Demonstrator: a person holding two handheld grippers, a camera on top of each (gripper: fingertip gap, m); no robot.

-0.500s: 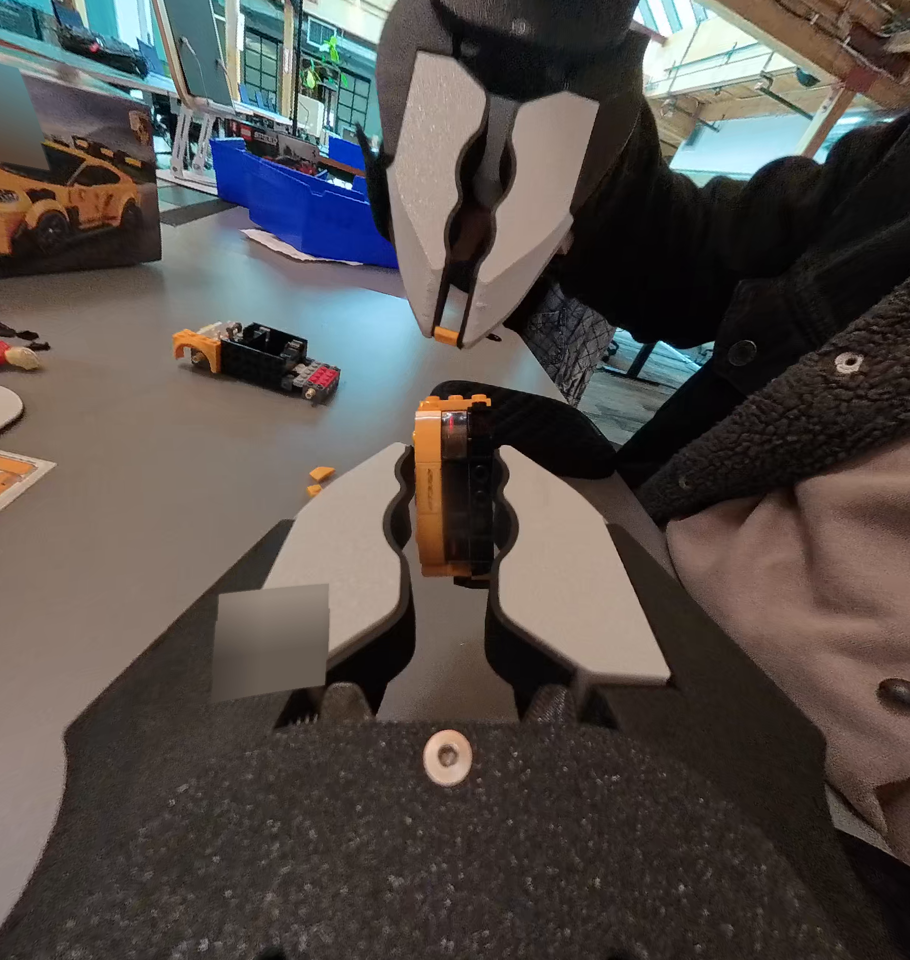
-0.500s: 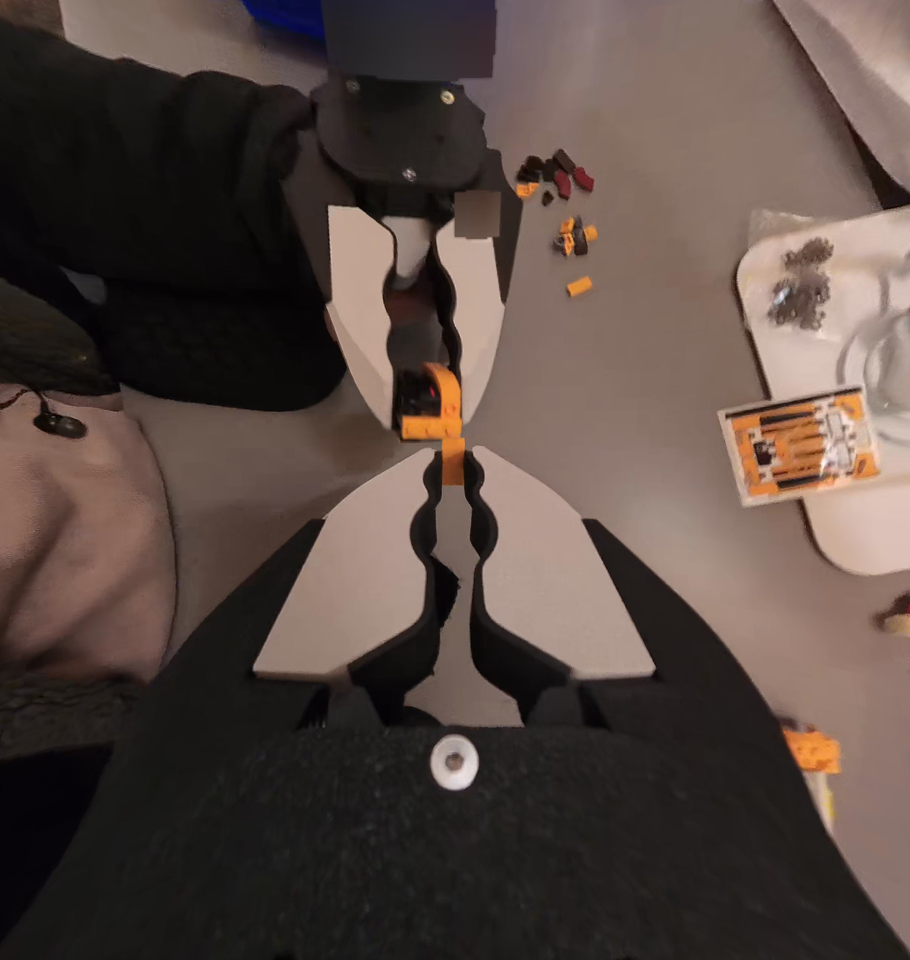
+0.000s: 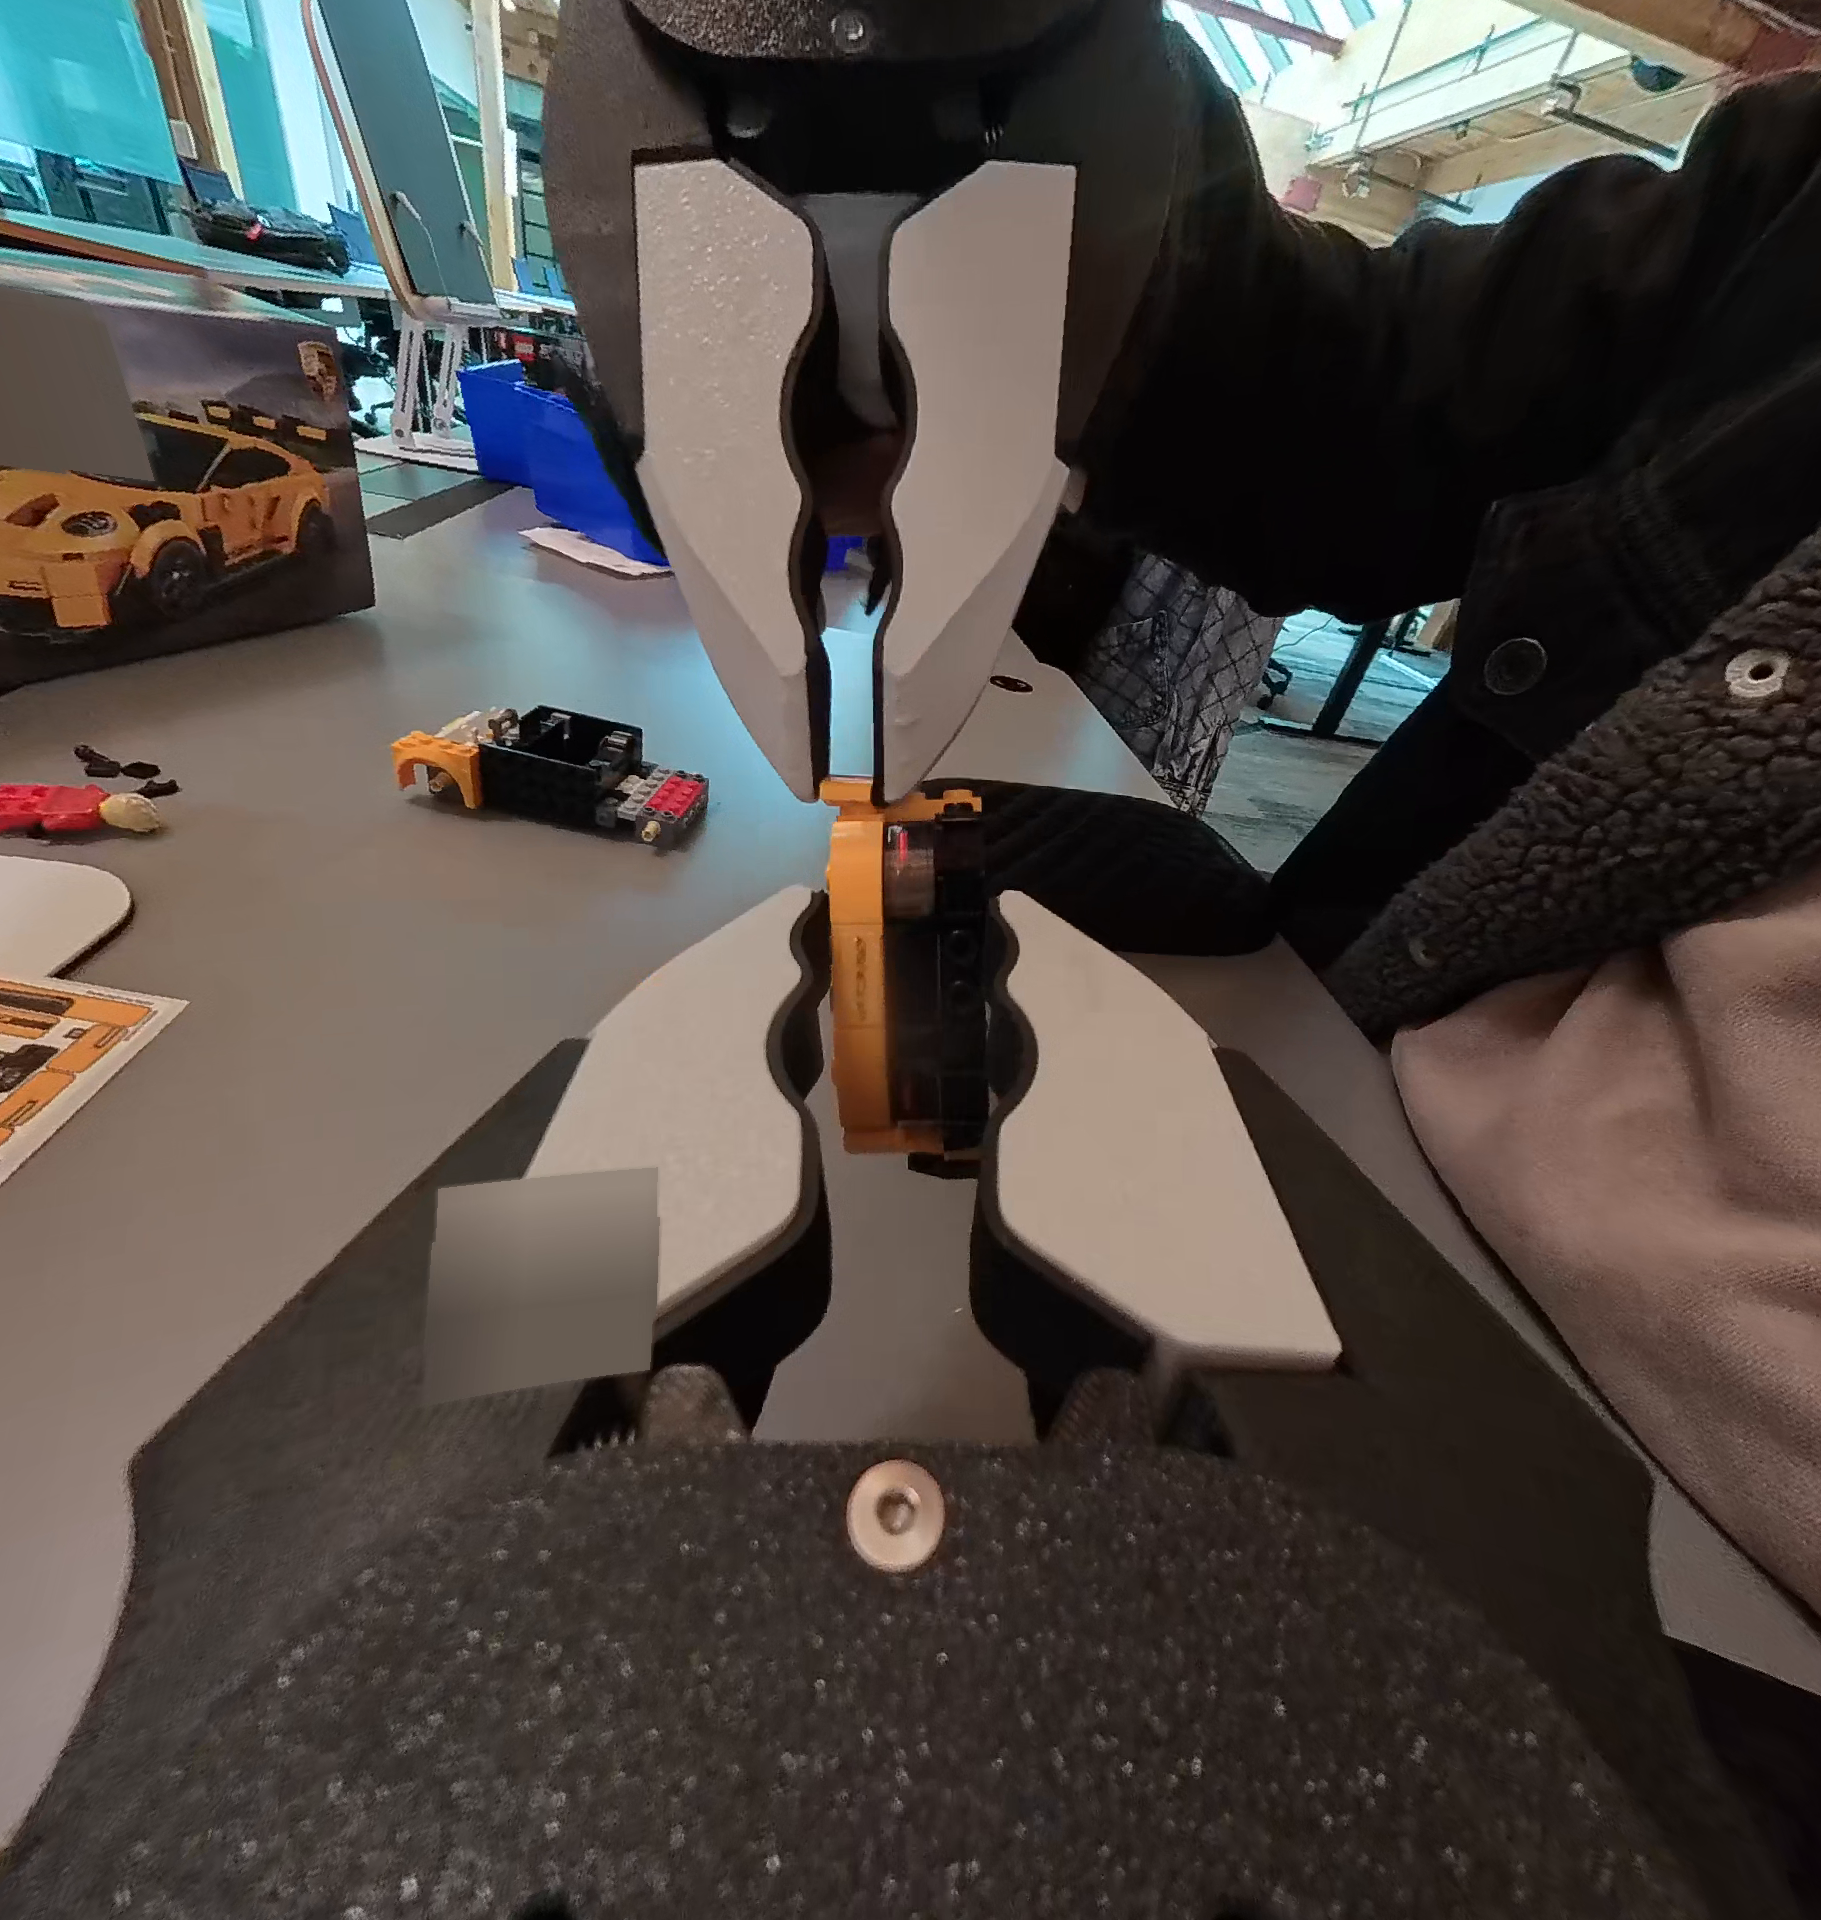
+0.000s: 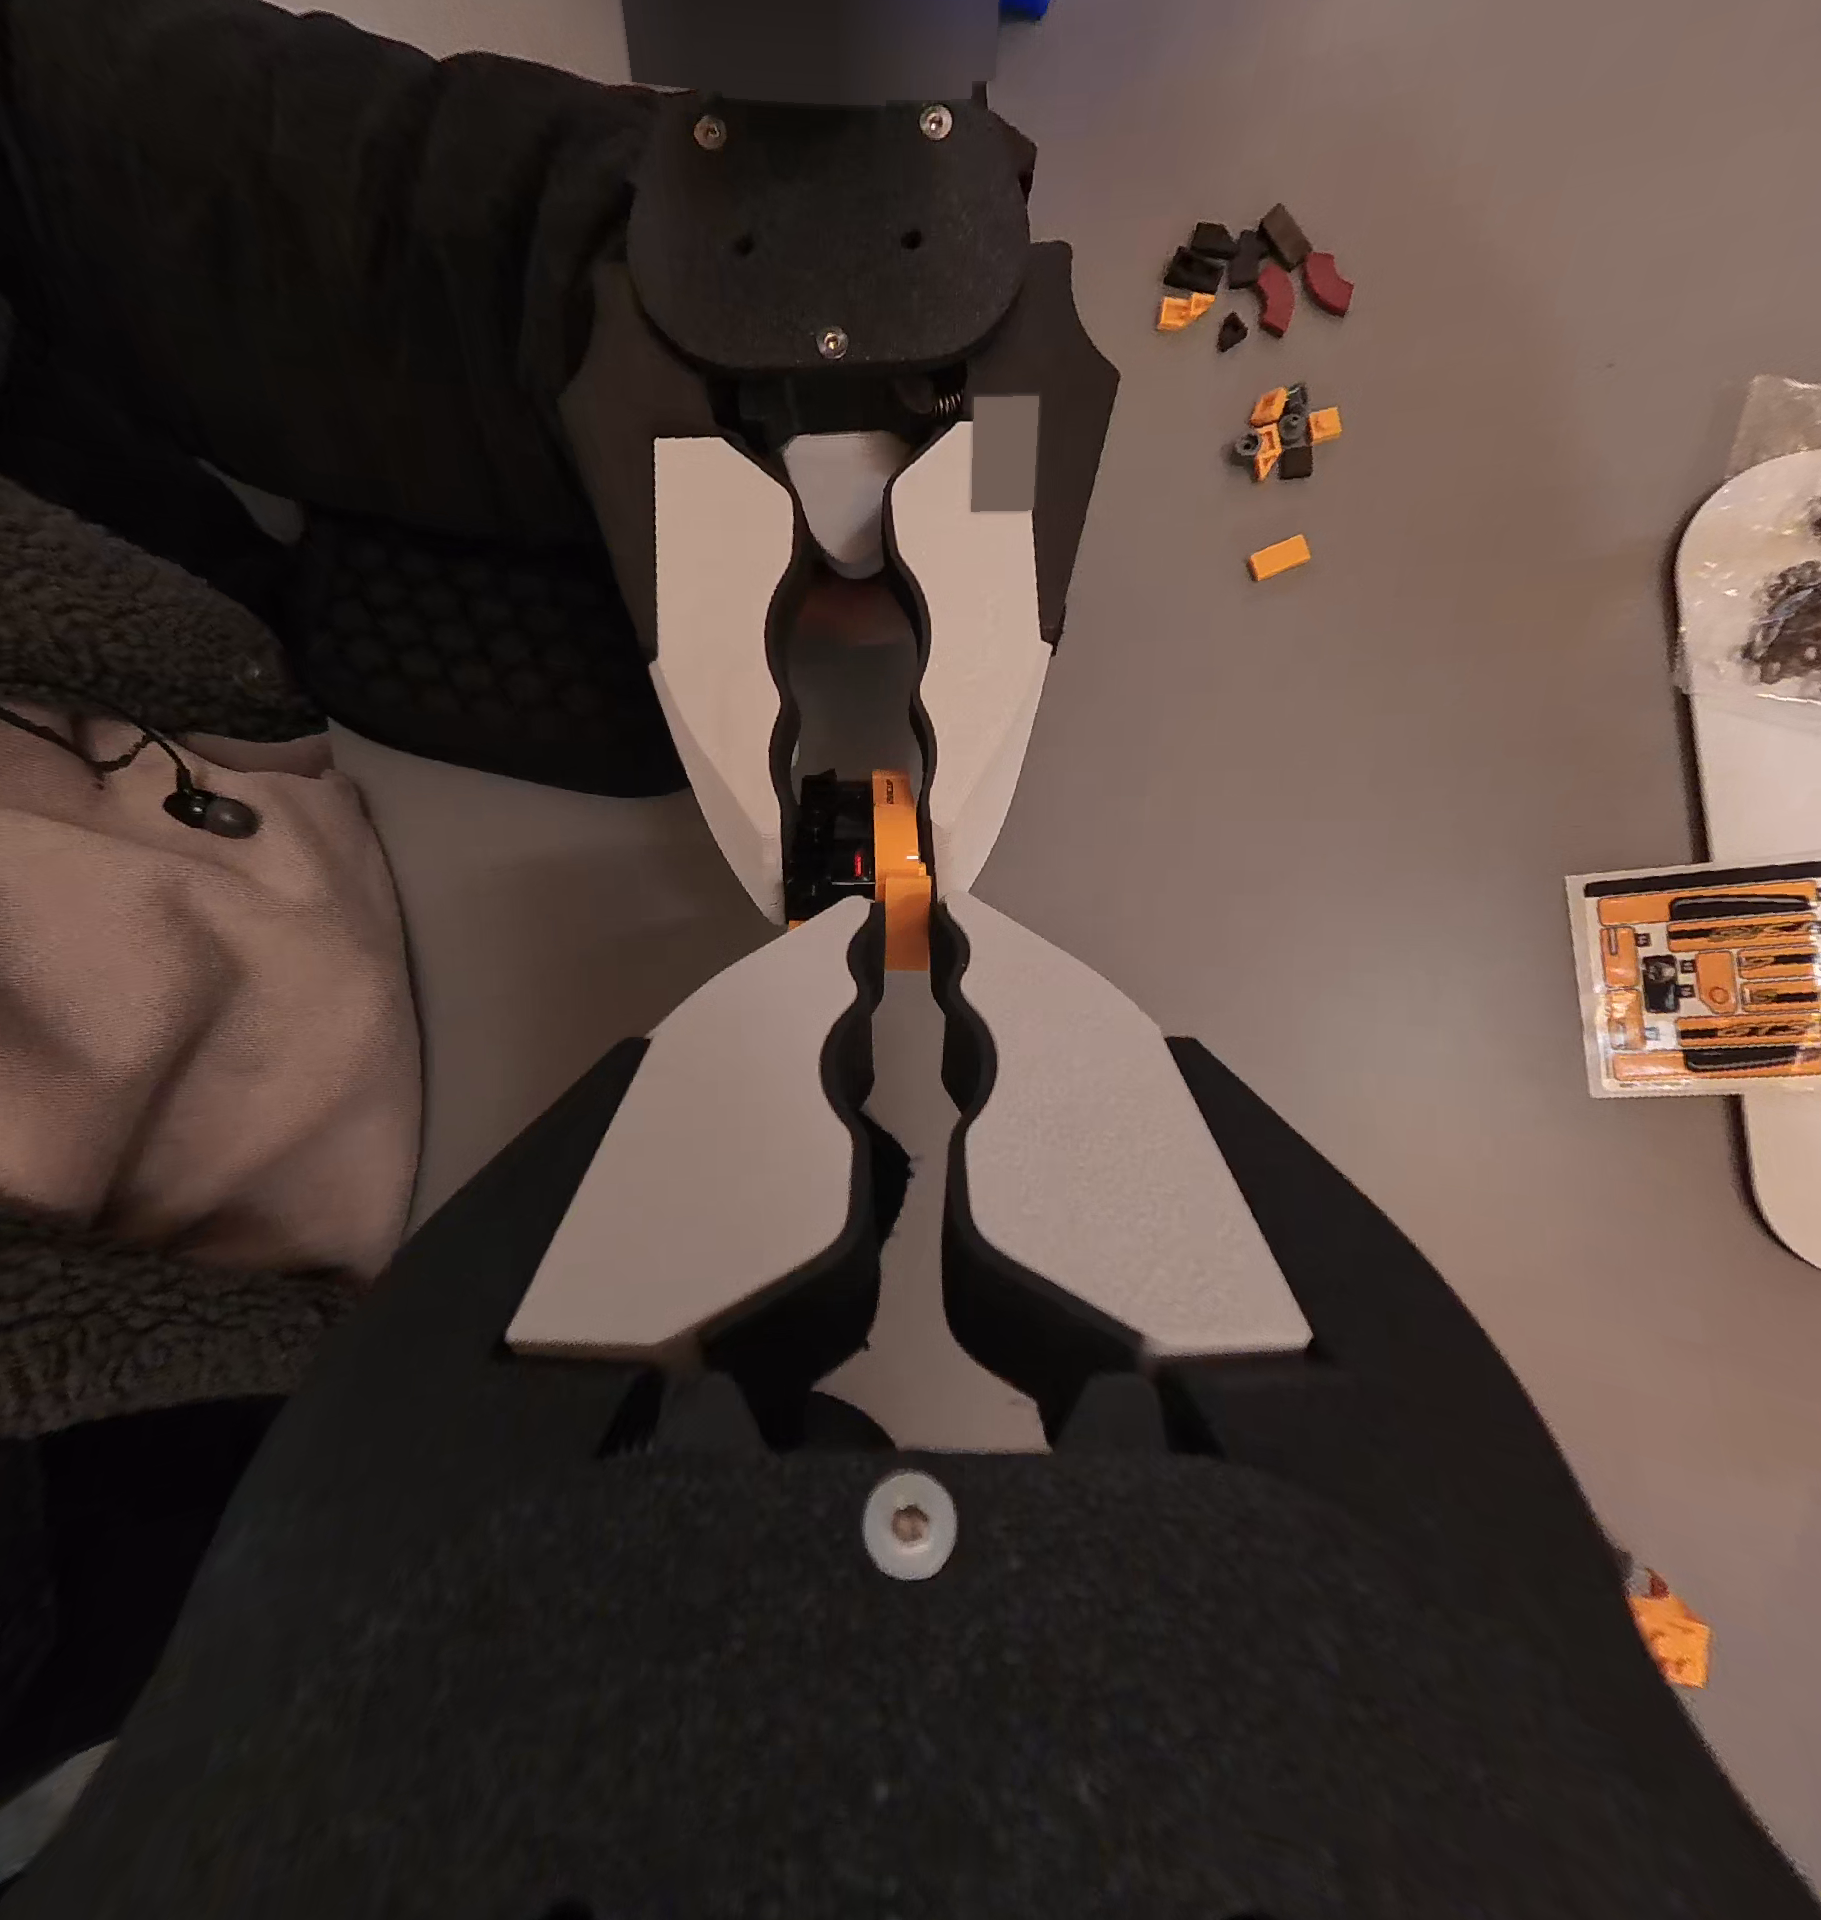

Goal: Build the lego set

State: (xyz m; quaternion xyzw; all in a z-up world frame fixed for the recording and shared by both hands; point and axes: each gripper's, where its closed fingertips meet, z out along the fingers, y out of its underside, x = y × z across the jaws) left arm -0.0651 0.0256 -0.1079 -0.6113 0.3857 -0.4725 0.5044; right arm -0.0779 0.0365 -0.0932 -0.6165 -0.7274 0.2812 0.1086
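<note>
Above a grey desk (image 3: 262, 1039), the left gripper (image 3: 901, 914) clamps an orange-and-black block assembly (image 3: 906, 997); the right gripper (image 4: 901, 914), fingers pinched on a small orange brick (image 4: 906, 935), touches it.

The left wrist view is taken low over the grey table (image 3: 293, 1039), facing along its own fingers toward the workshop beyond. The right wrist view is aimed steeply down at the tabletop. Both are held close — the orange-and-black lego assembly (image 3: 906, 987) and the sticker sheet (image 4: 1716, 977) are shared by both views.
</note>
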